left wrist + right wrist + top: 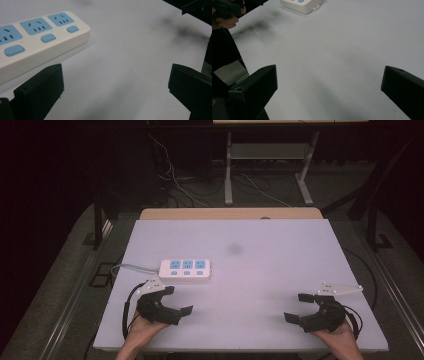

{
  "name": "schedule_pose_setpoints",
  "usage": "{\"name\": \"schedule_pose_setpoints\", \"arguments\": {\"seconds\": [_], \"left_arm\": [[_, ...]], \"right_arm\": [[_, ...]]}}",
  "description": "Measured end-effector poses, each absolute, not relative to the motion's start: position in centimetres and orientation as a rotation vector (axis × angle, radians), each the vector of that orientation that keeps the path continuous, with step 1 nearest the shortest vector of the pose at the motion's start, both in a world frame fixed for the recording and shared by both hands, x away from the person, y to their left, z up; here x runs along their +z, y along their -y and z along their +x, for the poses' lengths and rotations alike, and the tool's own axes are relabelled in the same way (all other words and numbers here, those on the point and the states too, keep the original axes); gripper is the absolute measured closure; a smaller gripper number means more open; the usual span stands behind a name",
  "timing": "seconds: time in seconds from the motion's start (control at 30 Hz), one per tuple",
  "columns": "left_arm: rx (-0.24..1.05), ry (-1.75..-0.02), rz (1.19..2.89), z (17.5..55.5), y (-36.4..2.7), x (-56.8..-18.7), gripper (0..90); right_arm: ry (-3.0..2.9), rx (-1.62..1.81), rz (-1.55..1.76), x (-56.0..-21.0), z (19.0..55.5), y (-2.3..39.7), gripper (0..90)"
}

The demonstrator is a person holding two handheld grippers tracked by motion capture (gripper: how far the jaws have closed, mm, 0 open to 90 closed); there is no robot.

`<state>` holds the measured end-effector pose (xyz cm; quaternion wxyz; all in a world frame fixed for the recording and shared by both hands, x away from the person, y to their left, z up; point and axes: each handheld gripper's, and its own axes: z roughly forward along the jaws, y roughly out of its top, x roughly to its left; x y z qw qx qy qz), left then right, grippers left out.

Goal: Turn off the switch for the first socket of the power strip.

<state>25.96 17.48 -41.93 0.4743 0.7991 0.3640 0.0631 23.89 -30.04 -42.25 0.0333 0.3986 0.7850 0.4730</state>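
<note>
Left tongs spread wide, empty, just beside white power strip on worktop. Right tongs likewise spread, empty, well apart from strip.

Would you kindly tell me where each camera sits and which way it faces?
High view: above the person's side, looking forward and down on the table; forearms, left gripper and right gripper show.
Left gripper view: on the left gripper, looking across the table at the power strip; its open jaws show.
Right gripper view: on the right gripper, facing the strip's end; its open jaws show.
All share the strip.
</note>
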Motion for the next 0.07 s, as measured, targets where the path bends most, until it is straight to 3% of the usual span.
{"name": "schedule_pose_setpoints", "arguments": {"seconds": [0.07], "left_arm": [[0.149, -0.892, 1.968, 25.95, -17.39, -42.25, 0.0]], "right_arm": [[-2.418, 1.454, 1.226, -42.28, 23.88, 30.03, 0.3]]}}
